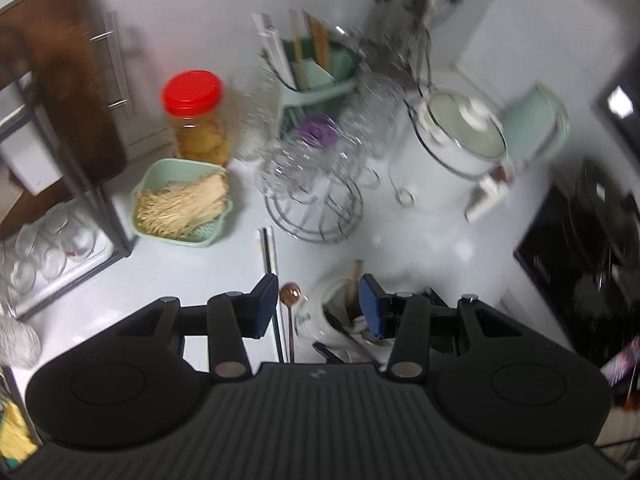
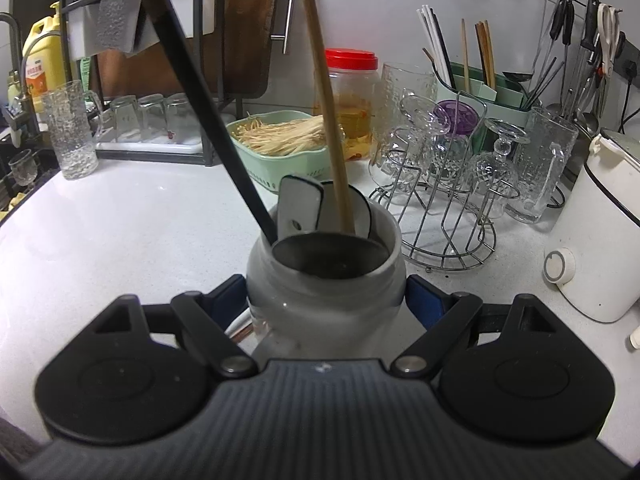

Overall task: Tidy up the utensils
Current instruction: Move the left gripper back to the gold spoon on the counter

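White kitchen counter [image 2: 120, 216] carries everything, with the white utensil jar [image 2: 324, 280] as the anchor. Clamped on its sides is the right gripper [image 2: 325, 300]; a black-handled utensil [image 2: 208, 112], a wooden handle [image 2: 326, 92] and a white spatula [image 2: 300, 206] stand inside. Behind the jar sit a green basket of noodles [image 2: 280, 148], a red-lidded jar [image 2: 352, 92] and a wire glass rack [image 2: 448, 216]. Above the jar, the left gripper [image 1: 318, 308] hangs with jaws spread, empty; a brown spoon [image 1: 290, 296] and dark chopsticks [image 1: 266, 252] lie on the counter left of it.
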`<state>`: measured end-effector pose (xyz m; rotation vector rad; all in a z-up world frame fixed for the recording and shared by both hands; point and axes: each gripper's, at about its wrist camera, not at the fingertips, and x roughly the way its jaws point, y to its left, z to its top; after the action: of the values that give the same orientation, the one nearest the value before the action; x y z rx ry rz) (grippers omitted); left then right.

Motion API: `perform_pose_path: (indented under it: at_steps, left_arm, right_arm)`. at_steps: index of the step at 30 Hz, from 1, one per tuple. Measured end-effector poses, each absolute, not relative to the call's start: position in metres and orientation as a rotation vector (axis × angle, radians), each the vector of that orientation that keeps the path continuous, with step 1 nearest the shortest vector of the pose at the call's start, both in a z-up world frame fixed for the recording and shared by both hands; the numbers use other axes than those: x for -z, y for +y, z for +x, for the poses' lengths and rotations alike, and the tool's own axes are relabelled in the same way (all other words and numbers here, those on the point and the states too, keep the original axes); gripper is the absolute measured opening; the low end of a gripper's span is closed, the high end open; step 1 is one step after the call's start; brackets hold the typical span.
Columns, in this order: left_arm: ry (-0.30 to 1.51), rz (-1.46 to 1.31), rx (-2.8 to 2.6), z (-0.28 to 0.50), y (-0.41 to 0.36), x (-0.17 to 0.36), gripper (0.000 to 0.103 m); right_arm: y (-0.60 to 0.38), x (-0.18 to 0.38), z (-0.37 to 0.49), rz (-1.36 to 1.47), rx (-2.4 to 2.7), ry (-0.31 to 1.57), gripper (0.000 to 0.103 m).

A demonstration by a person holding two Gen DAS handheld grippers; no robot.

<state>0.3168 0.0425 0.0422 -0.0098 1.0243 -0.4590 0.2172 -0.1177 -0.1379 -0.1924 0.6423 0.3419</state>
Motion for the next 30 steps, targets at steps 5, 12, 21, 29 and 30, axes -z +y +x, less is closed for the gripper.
perform_pose_path:
  at_steps: [5,12,21,29,30]
  left_arm:
    - [0.969,-0.128,0.389,0.305,0.079,-0.015,0.051]
    - [1.035,-0.221,0.355,0.294,0.108,0.063,0.050]
    - [1.050,-0.206,0.343,0.288,0.099,0.132,0.049]
    - [0.988,-0.177,0.401,0.306,0.054,0.156,0.049]
    - [0.987,-0.164,0.409,0.311,0.047,0.161,0.049]
  right_arm:
    - [-0.122,0.138,0.216,-0.181,-0.307,0.645,0.088]
    - [-0.129,0.140,0.213,-0.157,-0.241,0.644,0.088]
    - [-0.140,0.139,0.206,-0.147,-0.203,0.651,0.088]
    - [-0.155,0.138,0.208,-0.145,-0.185,0.667,0.088]
    - [-0.157,0.138,0.208,-0.143,-0.184,0.668,0.088]
